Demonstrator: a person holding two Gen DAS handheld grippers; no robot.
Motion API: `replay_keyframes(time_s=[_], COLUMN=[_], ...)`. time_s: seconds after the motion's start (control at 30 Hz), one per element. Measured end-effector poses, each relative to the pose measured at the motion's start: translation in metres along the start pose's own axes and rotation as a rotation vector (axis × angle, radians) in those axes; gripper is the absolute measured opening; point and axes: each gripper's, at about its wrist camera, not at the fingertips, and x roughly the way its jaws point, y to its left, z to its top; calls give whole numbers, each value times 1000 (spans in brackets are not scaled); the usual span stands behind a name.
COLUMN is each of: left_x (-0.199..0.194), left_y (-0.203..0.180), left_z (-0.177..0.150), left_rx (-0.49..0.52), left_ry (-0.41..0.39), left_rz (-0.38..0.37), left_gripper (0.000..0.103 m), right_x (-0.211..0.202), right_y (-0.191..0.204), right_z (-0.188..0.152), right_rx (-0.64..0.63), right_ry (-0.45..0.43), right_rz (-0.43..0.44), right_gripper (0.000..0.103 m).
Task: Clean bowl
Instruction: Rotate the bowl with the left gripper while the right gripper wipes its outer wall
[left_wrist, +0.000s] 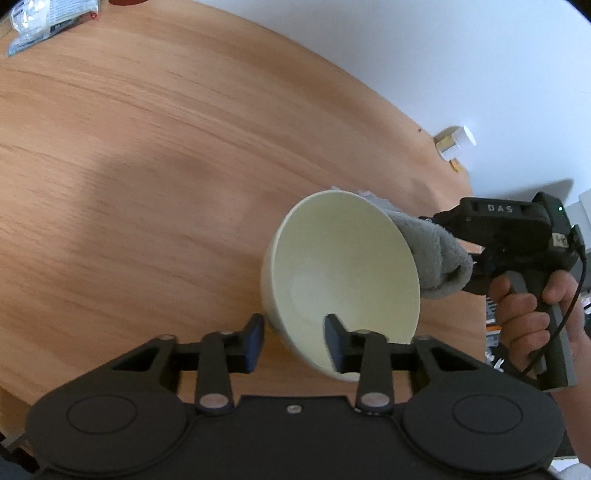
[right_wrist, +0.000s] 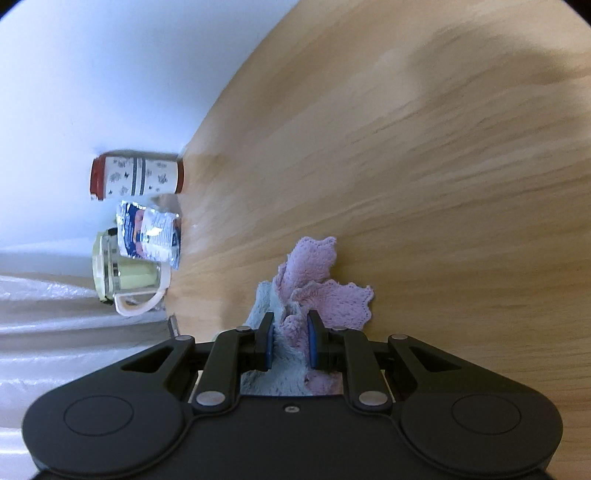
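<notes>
Plainly, the left gripper (left_wrist: 295, 341) held the bowl (left_wrist: 343, 266) by its near rim, one finger (left_wrist: 334, 345) inside the bowl and the other outside against its wall, the jaws narrow on that rim. The bowl was pale cream and tilted, its opening turned toward the left camera, and it hung above the wooden table (left_wrist: 147, 166) rather than sitting flat on it. Just right of the bowl, touching its outer wall, was a grey cloth (left_wrist: 436, 262), bunched in the right gripper (left_wrist: 469, 269), whose black handle a hand (left_wrist: 528, 317) gripped.

From the right wrist view, the right gripper (right_wrist: 290, 345) was clamped narrow on the cloth (right_wrist: 321, 291), which looked pink on one face and pale blue-grey on the other, its scalloped edge spilling out past the fingertips over the table (right_wrist: 443, 166). The bowl could not be made out in that view.

At the table's far edge stood a tin (right_wrist: 138, 179) with red ends, a crumpled foil packet (right_wrist: 147, 232) and a glass mug (right_wrist: 129, 280) with a pale handle, all close together. In the left view a small white-capped jar (left_wrist: 456, 142) sat at the table's right edge, well apart from the bowl.
</notes>
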Motion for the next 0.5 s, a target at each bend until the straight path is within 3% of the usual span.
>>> replay_keyframes(time_s=[0.2, 0.5], left_x=[3, 13], left_y=[12, 10], left_z=[15, 57], left_rx=[-10, 179], left_ry=[7, 55], left_rz=[-6, 65], left_gripper=[16, 8], right_x=[6, 9], right_y=[-10, -18], right_z=[-1, -25], right_rx=[71, 157], right_ry=[-9, -49], right_rz=[11, 19], right_gripper=[19, 19])
